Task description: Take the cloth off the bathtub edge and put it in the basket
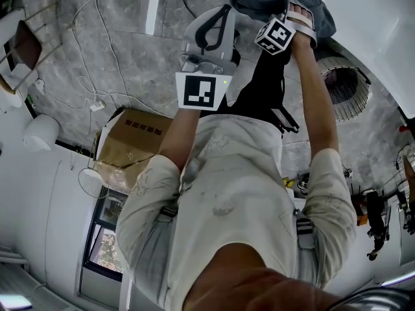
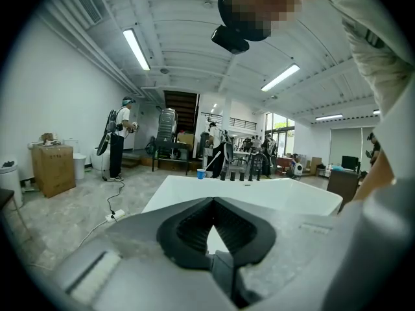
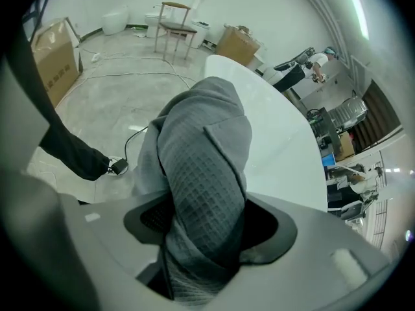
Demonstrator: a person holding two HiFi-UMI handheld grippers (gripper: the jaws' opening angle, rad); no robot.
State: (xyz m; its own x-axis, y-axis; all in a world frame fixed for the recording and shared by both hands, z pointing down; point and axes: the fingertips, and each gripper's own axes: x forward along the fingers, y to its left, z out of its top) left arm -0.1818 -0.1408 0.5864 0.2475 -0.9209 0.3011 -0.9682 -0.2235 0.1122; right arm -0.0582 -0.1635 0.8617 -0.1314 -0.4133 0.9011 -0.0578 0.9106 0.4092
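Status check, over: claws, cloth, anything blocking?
Right claw shut on cloth by bathtub edge. Left claw shut, empty. Basket stands nearby, nothing blocking it.

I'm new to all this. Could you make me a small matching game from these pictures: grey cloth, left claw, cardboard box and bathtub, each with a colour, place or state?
Things:
1. grey cloth
2. left claw
3. cardboard box
4. bathtub

Matches:
A. white
B. brown
C. between the jaws of the right claw
D. holding nothing

Pairs: 1-C, 2-D, 3-B, 4-A
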